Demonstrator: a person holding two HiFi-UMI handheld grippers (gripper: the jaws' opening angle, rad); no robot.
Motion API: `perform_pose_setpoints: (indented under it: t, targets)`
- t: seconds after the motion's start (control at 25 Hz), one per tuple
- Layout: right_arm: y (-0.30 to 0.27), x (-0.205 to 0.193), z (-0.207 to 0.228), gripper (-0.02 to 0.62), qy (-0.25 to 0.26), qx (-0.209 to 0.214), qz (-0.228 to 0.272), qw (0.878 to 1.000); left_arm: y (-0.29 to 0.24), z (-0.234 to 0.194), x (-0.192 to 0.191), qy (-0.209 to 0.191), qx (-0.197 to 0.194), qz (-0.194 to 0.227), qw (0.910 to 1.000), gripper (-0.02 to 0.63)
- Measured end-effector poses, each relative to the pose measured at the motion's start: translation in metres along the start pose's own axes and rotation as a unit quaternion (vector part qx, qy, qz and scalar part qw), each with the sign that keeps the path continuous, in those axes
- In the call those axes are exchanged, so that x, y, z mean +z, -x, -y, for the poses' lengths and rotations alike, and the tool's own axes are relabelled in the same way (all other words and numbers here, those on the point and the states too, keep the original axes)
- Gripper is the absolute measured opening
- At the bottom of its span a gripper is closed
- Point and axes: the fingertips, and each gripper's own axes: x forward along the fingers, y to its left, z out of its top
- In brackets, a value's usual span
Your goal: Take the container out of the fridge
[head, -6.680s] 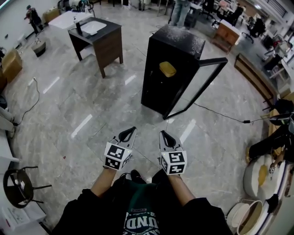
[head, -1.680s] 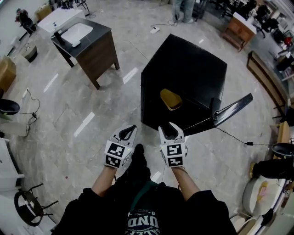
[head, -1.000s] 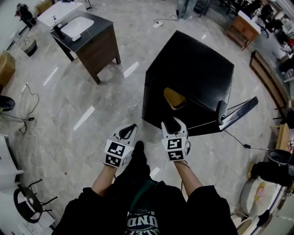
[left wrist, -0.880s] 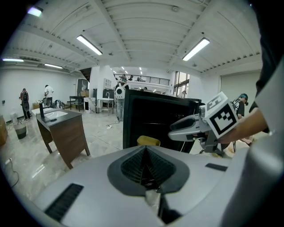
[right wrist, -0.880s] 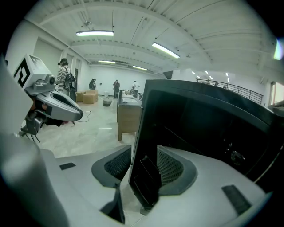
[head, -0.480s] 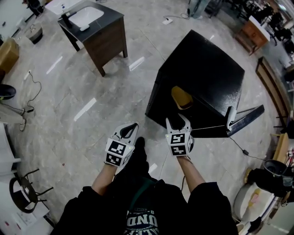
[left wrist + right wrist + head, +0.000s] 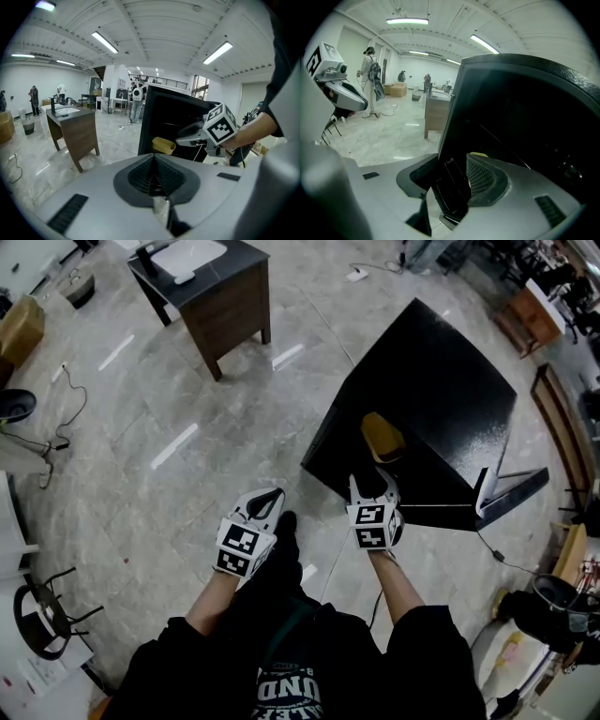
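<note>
Black in its casing and dark inside, the boxy fridge (image 7: 441, 399) stands on the grey marble-tiled floor (image 7: 178, 493) with its glass door (image 7: 514, 495) swung wide open. The yellow plastic container (image 7: 382, 435) sits inside the fridge, just behind the open front.

The right gripper (image 7: 373, 486) points down into that opening. Its tips are near the container but not touching it. In the right gripper view the fingers (image 7: 487, 180) stand apart and have just been opening wider. Nothing is pressed between them: the gap shows only the dark inside of the fridge (image 7: 525, 117). A strip of the container's yellow rim (image 7: 478, 155) peeks over one finger.

The left gripper (image 7: 266, 499) hangs over the floor just beside the person's dark shoe (image 7: 287, 521), apart from the near corner of the fridge. In the left gripper view its fingers (image 7: 138, 176) are pressed together with nothing between them. Beyond them the container (image 7: 163, 145) shows at the front edge of the fridge's opening. The right gripper (image 7: 185, 136) reaches towards it from the right, its cube with square markers (image 7: 219, 125) behind.

A dark wooden table (image 7: 239, 310) carrying a white sink basin (image 7: 192, 254) stands on the floor well apart from the fridge, towards the far left.
</note>
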Motion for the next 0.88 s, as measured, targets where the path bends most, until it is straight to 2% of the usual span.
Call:
perform_pose_setpoints:
  t: [0.88]
  targets:
    - [-0.075,-0.044,0.035,0.166,-0.015,-0.018,-0.088,0.996,0.008,-0.023,-0.032,0.03,0.016,-0.027,0.9991,0.014]
